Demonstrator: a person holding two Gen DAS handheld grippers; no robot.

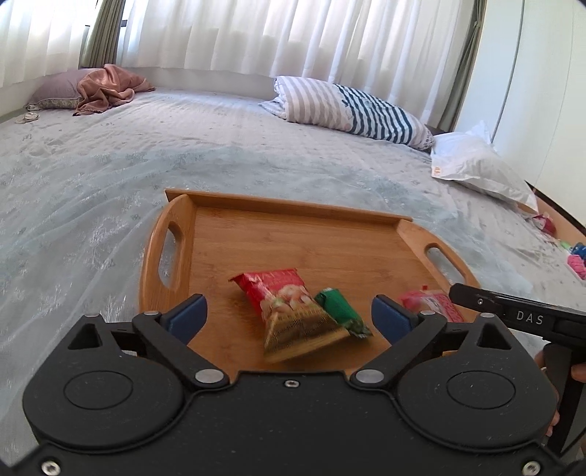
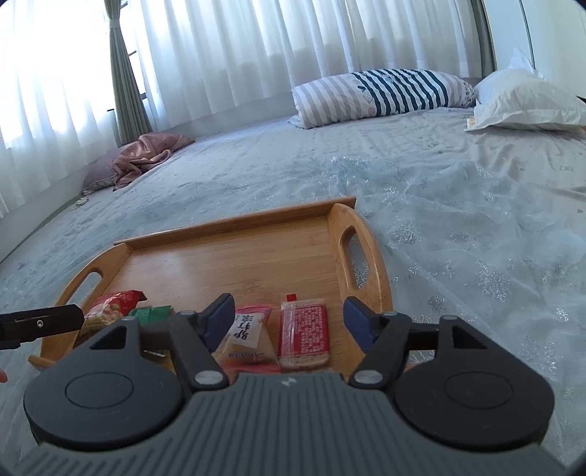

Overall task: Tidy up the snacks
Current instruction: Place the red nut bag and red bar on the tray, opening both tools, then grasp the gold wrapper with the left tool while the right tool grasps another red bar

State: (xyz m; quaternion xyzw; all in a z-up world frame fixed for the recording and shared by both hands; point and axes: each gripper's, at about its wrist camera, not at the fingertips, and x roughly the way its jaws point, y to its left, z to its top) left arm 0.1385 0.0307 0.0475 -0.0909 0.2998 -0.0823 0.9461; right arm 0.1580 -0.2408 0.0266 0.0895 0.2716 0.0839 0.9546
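Lying on the near part of a rectangular bamboo tray [image 1: 293, 234] with cut-out handles are four snack packets. Left wrist view: a red-and-gold crinkled snack bag [image 1: 289, 311] rests on the tray floor, and a small green foil packet [image 1: 338, 311] touches its right side. Right wrist view: a pink-and-clear wrapped snack with printed characters [image 2: 249, 337] lies just beside a red rectangular wrapped biscuit bar [image 2: 303, 331], both on the tray floor near its front edge.

Left gripper [image 1: 289, 315]: blue-padded jaws spread wide, with the red-and-gold bag and green packet lying between them; the pads press on nothing. Right gripper [image 2: 289, 322]: jaws likewise parted, the pink snack and the red bar between them, ungripped. Each gripper's black side shows at the edge of the other's view.

Tray sits on a pale blue-grey quilted bedspread [image 1: 110, 175]. Further back: a blue-and-grey striped pillow [image 1: 348, 108], a white crumpled plastic bag [image 1: 476, 161], a dusty-pink bundled cloth [image 1: 110, 86] lying on a mauve pillow [image 1: 55, 91], and white sheer curtains [image 1: 256, 33]. Small colourful items [image 1: 575, 256] lie at the bed's right edge, too small to identify.
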